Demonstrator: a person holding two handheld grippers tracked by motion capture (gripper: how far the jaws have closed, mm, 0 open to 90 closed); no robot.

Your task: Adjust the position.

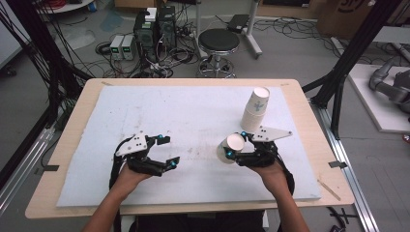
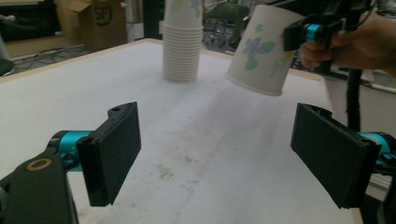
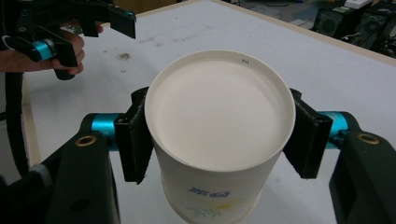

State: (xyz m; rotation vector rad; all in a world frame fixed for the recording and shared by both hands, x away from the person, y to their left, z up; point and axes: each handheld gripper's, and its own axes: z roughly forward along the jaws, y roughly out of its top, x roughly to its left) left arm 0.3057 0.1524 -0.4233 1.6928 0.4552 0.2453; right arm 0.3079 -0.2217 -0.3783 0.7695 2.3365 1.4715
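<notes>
A paper cup (image 3: 219,135) is clamped by the right tongs (image 1: 238,145) and held tilted above the desk (image 1: 193,121), near the stack of cups (image 1: 255,110). The left tongs (image 2: 224,158) stand wide open and empty. Perhaps the cup should be set down upright, so gentle pressure must be kept to avoid crushing.
</notes>
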